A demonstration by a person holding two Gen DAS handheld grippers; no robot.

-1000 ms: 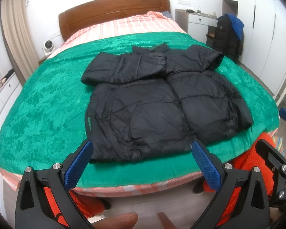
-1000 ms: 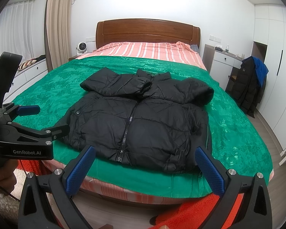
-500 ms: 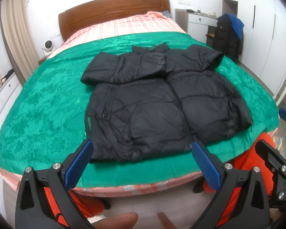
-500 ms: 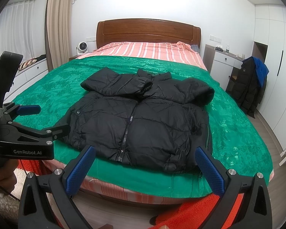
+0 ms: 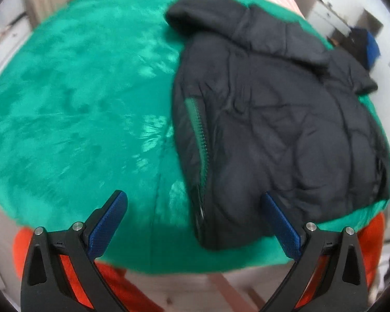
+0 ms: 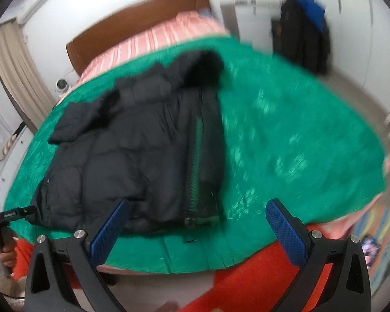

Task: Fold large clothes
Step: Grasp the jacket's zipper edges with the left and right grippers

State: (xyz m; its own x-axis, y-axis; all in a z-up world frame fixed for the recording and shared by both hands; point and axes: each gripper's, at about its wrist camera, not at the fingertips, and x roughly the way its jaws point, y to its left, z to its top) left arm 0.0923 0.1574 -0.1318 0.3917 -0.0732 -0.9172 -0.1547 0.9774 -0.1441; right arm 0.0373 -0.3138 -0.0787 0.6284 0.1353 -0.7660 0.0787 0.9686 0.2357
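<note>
Green bedspread [image 5: 78, 98] carries the black jacket [image 5: 273, 119], collar pointing away from us. Our left gripper [image 5: 193, 223] (spread wide, empty) faces its left hem corner; our right gripper [image 6: 196, 230], likewise agape, faces the right corner.

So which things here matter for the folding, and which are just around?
Job: jacket, green cover, left gripper, right gripper, both open.
Around: hanging coat, headboard, curtain, fan.
</note>
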